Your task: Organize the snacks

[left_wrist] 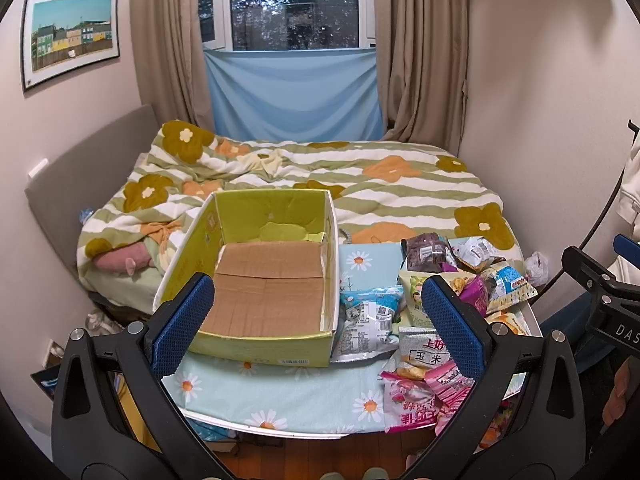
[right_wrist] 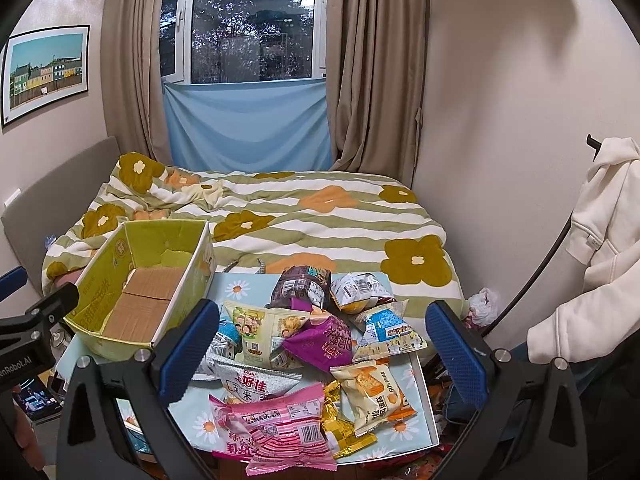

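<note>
- Sorting has not begun, by my judgement: the box [left_wrist: 264,280] on the surface [left_wrist: 280,400] holds nothing.
- Right of the box, the snack packets [right_wrist: 312,344] lie heaped, all left to move.
- Left claw [left_wrist: 316,320] and right claw [right_wrist: 322,340] both gape wide, gripping nothing.

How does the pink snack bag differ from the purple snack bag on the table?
The pink snack bag lies at the near table edge, partly overhanging it; the purple snack bag sits mid-pile, further back. The pink one looks larger and flatter, with white stripes; the purple one is crumpled and plain-coloured. Both are sealed packets outside the cardboard box.
</note>
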